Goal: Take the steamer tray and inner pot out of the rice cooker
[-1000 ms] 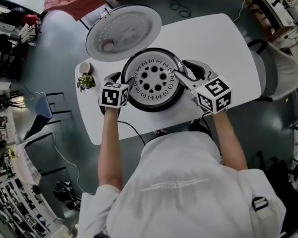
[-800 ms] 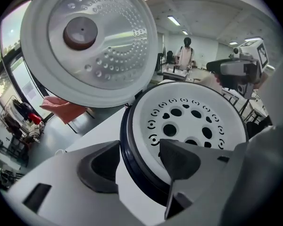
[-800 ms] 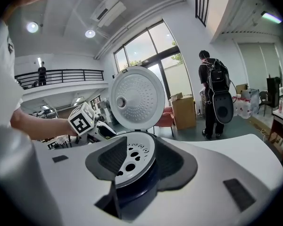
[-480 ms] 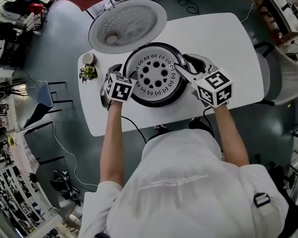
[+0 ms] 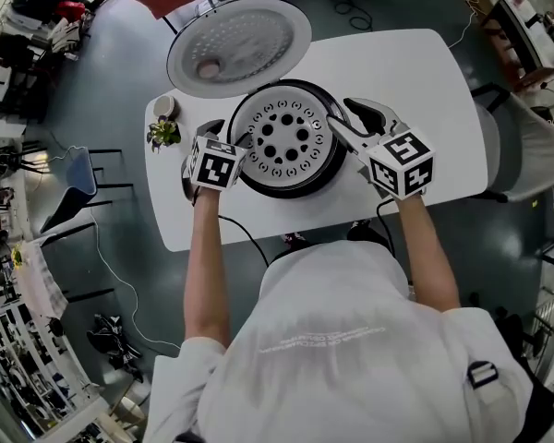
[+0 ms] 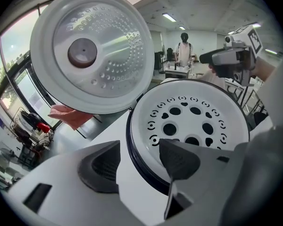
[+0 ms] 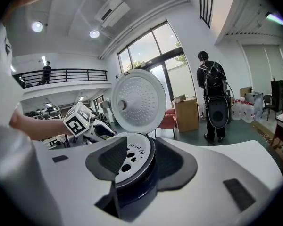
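Steamer tray (image 5: 282, 138), white with round holes, sits in the top of the rice cooker (image 5: 291, 192), which stands on the white table (image 5: 425, 81) with its lid (image 5: 238, 46) raised open at the far side. My left gripper (image 6: 140, 166) has its fingers spread across the left rim, one pad over the tray and the other outside the cooker wall, and they pinch nothing. My right gripper (image 7: 141, 166) does the same at the right rim: fingers wide apart, one above the tray, one beside the dark wall, not pressing on it.
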Motion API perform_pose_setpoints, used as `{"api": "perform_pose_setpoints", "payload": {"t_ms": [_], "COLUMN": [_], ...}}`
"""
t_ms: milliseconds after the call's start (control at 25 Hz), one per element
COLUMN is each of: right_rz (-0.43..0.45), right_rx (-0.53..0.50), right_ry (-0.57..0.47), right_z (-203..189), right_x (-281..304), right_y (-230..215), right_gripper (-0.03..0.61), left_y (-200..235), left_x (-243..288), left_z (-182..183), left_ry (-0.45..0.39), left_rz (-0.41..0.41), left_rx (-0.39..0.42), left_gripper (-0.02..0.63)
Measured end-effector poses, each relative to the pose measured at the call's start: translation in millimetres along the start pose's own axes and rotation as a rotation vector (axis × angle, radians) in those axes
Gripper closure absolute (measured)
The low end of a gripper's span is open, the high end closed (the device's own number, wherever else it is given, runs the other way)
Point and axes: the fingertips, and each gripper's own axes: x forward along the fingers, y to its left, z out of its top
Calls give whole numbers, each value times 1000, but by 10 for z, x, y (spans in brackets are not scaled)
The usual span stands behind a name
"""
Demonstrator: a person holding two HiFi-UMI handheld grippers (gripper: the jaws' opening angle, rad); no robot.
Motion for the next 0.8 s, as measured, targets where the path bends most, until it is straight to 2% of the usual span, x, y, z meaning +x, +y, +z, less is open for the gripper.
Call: {"api": "perform_pose_setpoints", "payload": {"t_ms": [200,360,640,800], "right_rz": [-13,-20,-19,-11], "right_rx": [6,13,3,-16], "right_ry": [-4,-3,6,12], "right_z": [-1,-13,-19,8], "right_x": [-31,-42,-1,31], "right_y": [-42,-97,-111,-90], "right_gripper": [373,373,376,377], "left_y": [-22,-80,-37,-68], "left_x": [-99,-117,-123,-143], "left_z": [33,69,47,128], "left_ry": [-12,-19,-63,-171], "left_rz": [0,-20,-41,-87], "left_rx": [36,60,-33,-133], "left_gripper": [347,423,460,483]}}
